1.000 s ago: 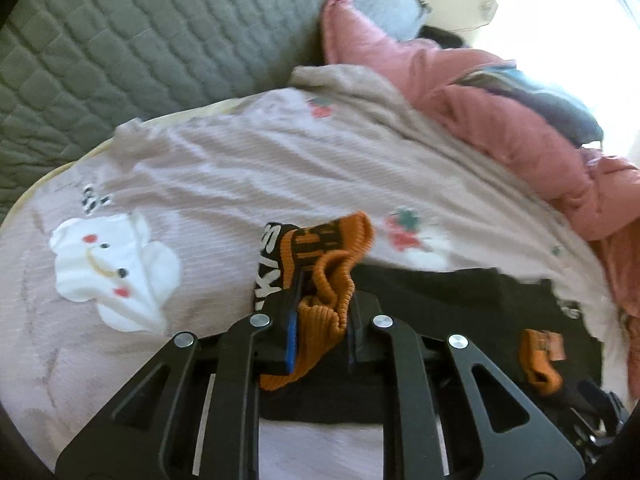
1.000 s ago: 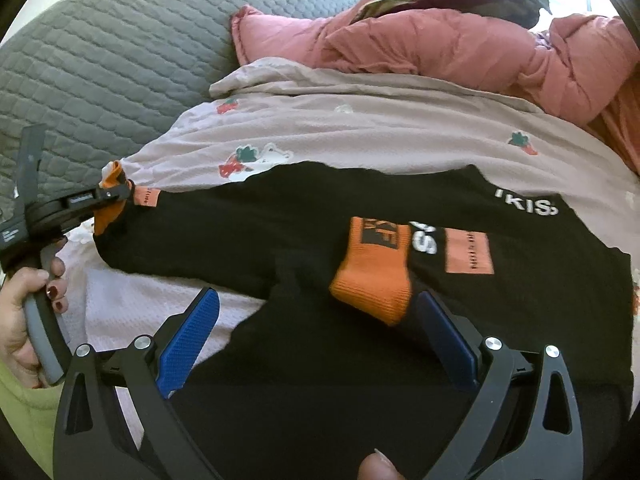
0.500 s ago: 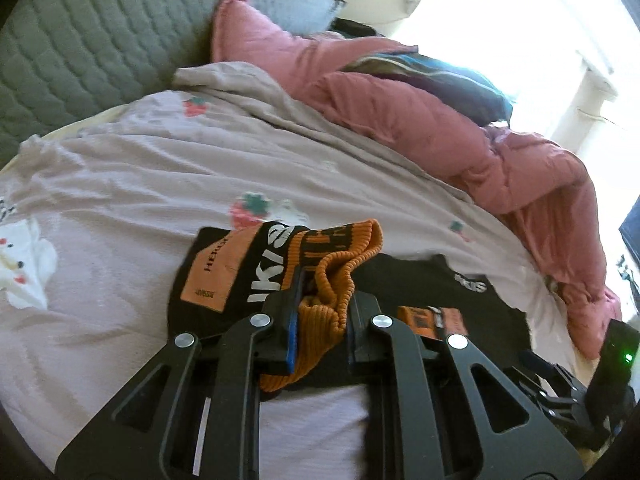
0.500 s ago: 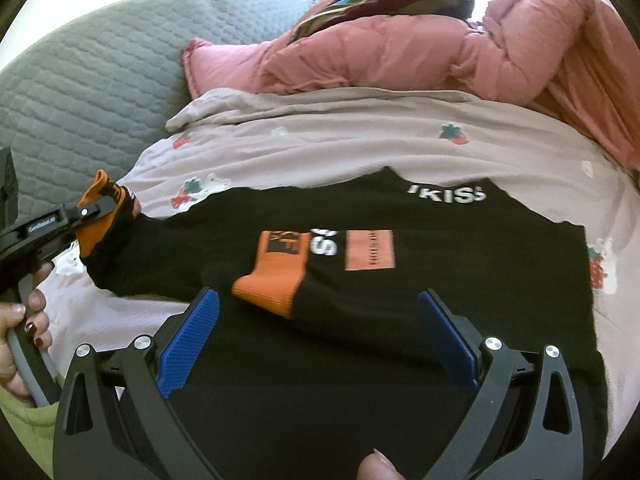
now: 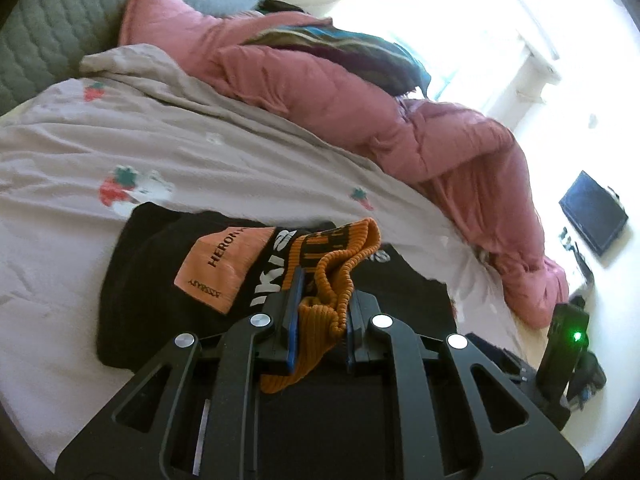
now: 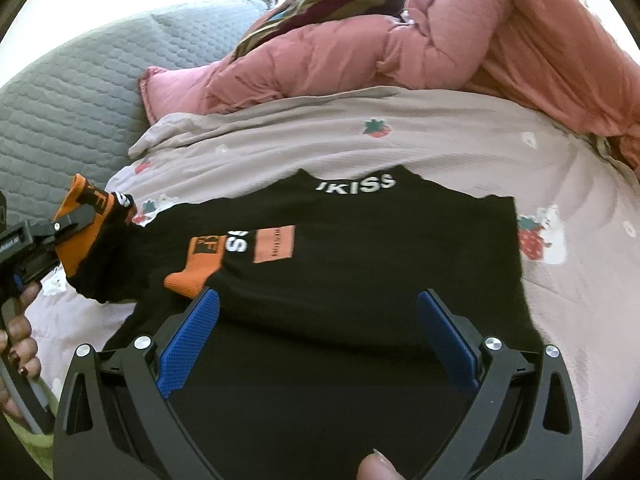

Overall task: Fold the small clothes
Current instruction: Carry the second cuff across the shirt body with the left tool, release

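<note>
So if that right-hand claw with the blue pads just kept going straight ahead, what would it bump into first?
Most likely the black sweater spread on the bed. The right gripper is open with the black fabric directly ahead, and the folded-in orange cuff just off its left pad. Depth is hard to judge, so that's an estimate.

Strong daylight from upper right in left wrist view; bright window area [image 5: 500, 20] blown out to white, detail lost, haze spilling over puffy pink quilted duvet [image 5: 360, 120]. Pale strawberry-print bedsheet [image 5: 200, 160] evenly lit, soft shadows in wrinkles only. Black knit sweater with orange patches [image 6: 360, 260] reads as near-flat dark mass, folds barely visible. Right wrist view milder, top edge overexposed. Heavy fisheye bending; black vignette at all corners. Slight softness toward edges; grey quilted headboard [image 6: 72, 100] curves strongly. Centre sharp.
</note>
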A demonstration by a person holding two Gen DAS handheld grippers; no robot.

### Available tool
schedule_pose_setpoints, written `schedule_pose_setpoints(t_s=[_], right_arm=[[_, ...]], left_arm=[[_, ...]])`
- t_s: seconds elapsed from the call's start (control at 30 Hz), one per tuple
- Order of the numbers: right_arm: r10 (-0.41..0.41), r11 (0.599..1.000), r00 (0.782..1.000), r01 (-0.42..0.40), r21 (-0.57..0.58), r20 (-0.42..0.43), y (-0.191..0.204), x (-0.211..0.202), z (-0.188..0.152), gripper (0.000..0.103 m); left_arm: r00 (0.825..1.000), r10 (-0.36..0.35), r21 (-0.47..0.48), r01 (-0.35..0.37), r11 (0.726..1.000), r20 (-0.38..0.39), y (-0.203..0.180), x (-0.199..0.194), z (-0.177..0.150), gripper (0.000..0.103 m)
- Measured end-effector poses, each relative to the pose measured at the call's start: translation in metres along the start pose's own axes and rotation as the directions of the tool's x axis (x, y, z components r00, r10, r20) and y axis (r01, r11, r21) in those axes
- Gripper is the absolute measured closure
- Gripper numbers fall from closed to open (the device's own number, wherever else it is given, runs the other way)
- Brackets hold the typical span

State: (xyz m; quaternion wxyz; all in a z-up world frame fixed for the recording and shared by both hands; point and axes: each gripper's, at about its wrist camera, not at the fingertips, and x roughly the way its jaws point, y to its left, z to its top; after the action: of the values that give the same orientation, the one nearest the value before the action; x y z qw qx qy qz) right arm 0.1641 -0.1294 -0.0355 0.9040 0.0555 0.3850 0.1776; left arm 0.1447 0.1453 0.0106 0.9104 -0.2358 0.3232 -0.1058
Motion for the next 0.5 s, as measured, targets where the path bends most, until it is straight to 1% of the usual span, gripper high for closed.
schedule_pose_setpoints(t_s=[0.17,0.3,0.4,0.47,0.5], right_arm=[[-0.012,1.0,1.0,0.012,0.023,-0.001,-0.017,-0.006,-0.004,0.005],[-0.022,0.999,1.0,0.022,0.036,0.002,-0.026,-0.011,-0.005,0.005],[-0.029,0.999,1.0,0.029,0.044,0.003,-0.033,-0.014,-0.006,0.005],[-0.033,0.998,0.999,0.033,0.049,0.004,-0.036,-0.015,-0.007,0.005],[-0.033,0.998,0.999,0.033,0.051,0.004,-0.038,-0.016,-0.007,0.005]], left_arm=[[0.997,-0.02,0.039,0.023,0.999,-0.073,-0.022,0.026,-0.015,0.094],[0.993,-0.048,0.056,0.054,0.997,-0.108,-0.035,0.035,-0.025,0.094],[0.989,-0.051,0.07,0.061,0.996,-0.138,-0.042,0.045,-0.033,0.093],[0.986,-0.049,0.079,0.062,0.995,-0.16,-0.045,0.051,-0.039,0.091],[0.984,-0.046,0.081,0.061,0.995,-0.171,-0.047,0.054,-0.042,0.088]])
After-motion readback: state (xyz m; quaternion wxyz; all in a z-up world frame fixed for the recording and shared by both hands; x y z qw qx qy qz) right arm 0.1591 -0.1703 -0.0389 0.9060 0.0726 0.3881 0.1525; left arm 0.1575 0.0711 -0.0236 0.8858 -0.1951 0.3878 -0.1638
